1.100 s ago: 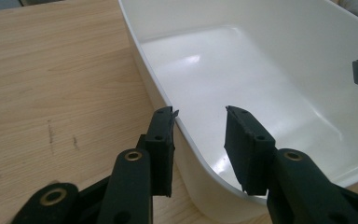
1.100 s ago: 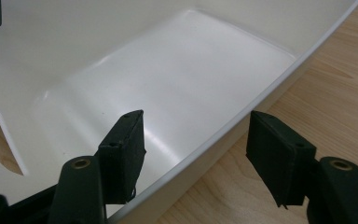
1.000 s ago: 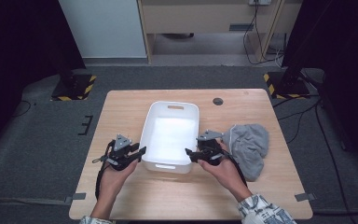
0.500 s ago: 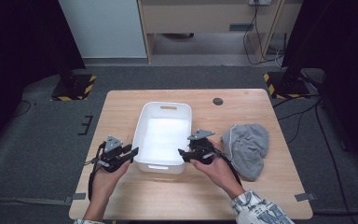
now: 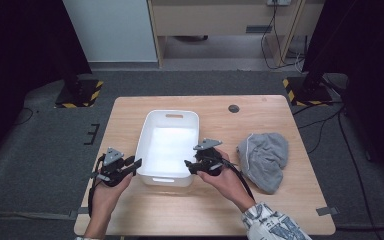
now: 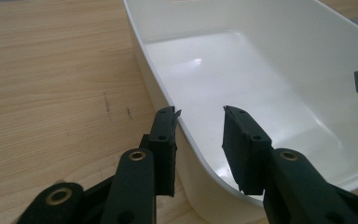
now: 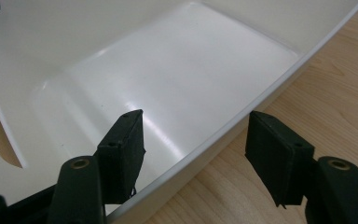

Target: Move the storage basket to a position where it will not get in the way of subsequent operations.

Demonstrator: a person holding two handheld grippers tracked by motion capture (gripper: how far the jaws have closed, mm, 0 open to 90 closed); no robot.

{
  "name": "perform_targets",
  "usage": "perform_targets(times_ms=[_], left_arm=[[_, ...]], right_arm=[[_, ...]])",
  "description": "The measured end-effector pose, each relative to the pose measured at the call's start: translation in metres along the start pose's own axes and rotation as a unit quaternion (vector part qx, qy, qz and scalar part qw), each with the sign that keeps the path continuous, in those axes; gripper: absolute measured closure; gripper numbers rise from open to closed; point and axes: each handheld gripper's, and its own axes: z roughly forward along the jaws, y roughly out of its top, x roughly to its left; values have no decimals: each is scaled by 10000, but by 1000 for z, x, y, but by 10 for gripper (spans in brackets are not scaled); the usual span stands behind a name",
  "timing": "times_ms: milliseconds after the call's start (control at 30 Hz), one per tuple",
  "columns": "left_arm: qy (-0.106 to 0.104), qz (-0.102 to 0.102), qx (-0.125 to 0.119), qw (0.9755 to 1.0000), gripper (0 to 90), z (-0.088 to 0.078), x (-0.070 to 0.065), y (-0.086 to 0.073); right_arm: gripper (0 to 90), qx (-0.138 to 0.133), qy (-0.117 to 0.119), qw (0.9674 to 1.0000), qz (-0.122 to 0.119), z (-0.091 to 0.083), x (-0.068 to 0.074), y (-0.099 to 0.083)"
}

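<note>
Pale wood-grain worktop (image 5: 290, 210) on dark grey carpet. White glossy plastic tub (image 5: 152, 127), rectangular with rounded corners, sits near the worktop's middle. Left tool (image 5: 136, 164) straddles the tub's left rim near the front corner, one jaw outside, one inside, pads apart and not pressing. Right tool (image 5: 188, 165) straddles the right rim likewise, jaws open. Crumpled grey cloth (image 5: 263, 159) lies right of the tub.
</note>
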Motion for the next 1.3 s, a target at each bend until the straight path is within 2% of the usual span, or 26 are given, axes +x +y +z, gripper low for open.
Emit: perform_targets(times_ms=[300,600,800,1133,1300], left_arm=[[60,-81,-32,9999,639,-9,7,-6],[152,-198,-106,9996,635,-21,20,-14],[275,-360,-176,9988,638,-32,34,-19],[436,-588,-261,9970,642,-43,58,-23],[413,-630,-276,9968,633,-44,61,-23]], right_arm=[[374,30,82,9999,-80,6,8,6],[372,36,171,9997,-161,17,23,14],[346,132,221,9992,-295,24,40,21],[332,132,280,9988,-375,42,62,35],[315,94,279,9990,-329,46,67,36]])
